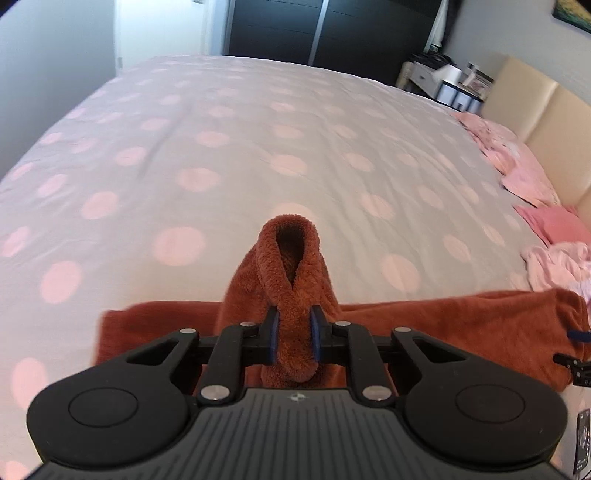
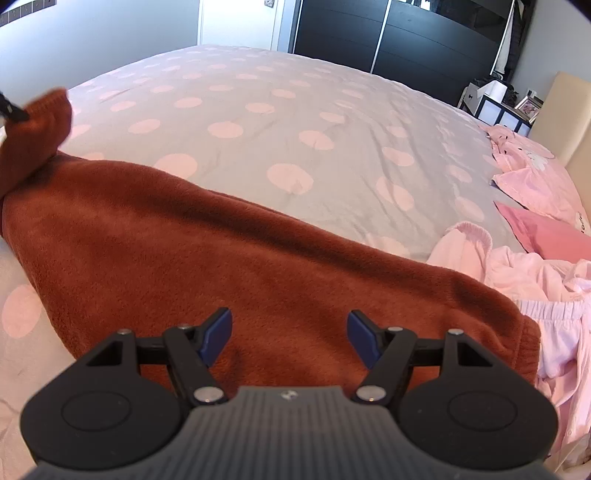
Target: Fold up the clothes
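Observation:
A rust-brown fleece garment lies flat across the near part of the bed. My left gripper is shut on a bunched fold of the same garment, lifting it so it stands up between the blue pads. That raised end shows in the right wrist view at the far left. My right gripper is open, its blue pads spread just above the garment's near right part, holding nothing.
The bed has a grey cover with pink dots. A pile of pink clothes lies to the right, with pink pillows by the beige headboard. A dark wardrobe stands beyond the bed.

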